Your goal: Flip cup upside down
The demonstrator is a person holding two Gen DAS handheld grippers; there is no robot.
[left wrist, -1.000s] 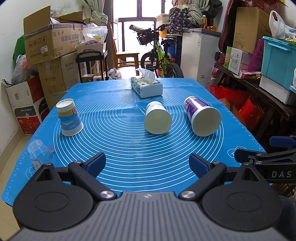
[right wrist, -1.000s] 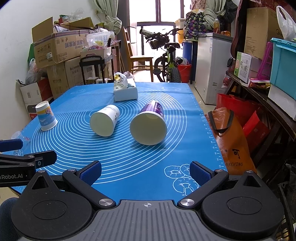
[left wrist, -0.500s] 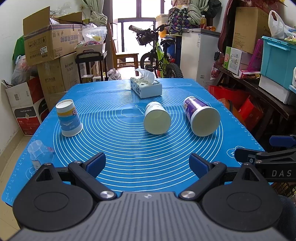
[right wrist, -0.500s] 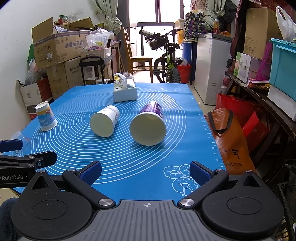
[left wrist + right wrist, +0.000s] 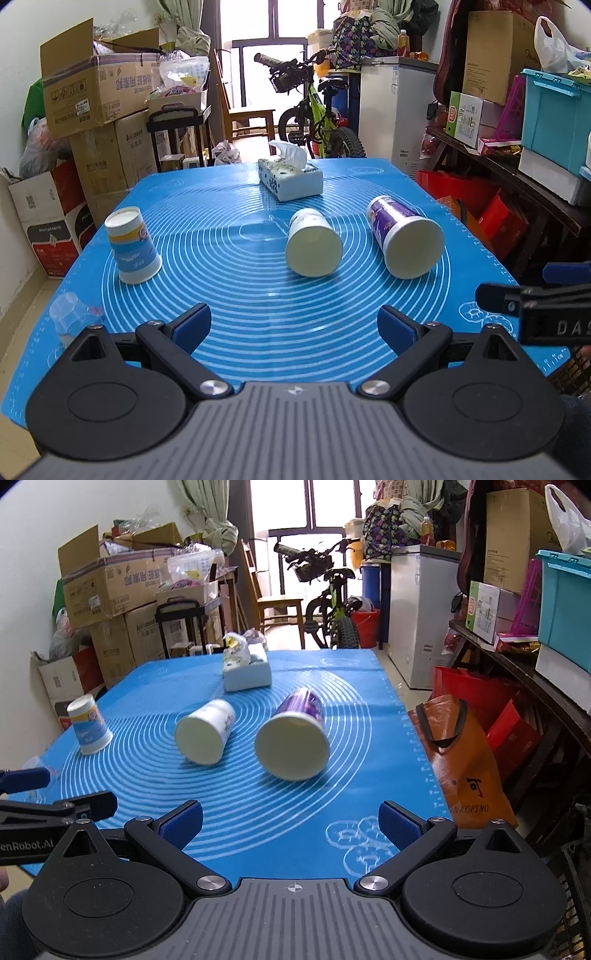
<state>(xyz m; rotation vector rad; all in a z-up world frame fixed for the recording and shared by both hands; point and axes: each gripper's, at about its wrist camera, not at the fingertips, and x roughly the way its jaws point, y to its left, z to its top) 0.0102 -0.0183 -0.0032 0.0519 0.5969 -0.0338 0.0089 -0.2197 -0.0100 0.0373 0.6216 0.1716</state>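
Three paper cups are on the blue mat (image 5: 258, 295). A blue-and-white cup (image 5: 132, 246) stands upside down at the left, also in the right wrist view (image 5: 88, 729). A white cup (image 5: 312, 243) (image 5: 207, 731) lies on its side in the middle, mouth toward me. A purple cup (image 5: 404, 236) (image 5: 295, 736) lies on its side at the right, mouth toward me. My left gripper (image 5: 294, 325) is open and empty near the mat's front edge. My right gripper (image 5: 291, 821) is open and empty, in front of the purple cup.
A tissue box (image 5: 290, 177) sits at the far middle of the mat. A clear plastic cup (image 5: 68, 317) stands at the front left corner. Cardboard boxes (image 5: 96, 99), a bicycle (image 5: 317, 110), a white freezer (image 5: 399, 110) and a cluttered shelf (image 5: 535, 158) surround the table.
Both grippers have drifted very slightly; the cups have not moved and both grippers stay open.
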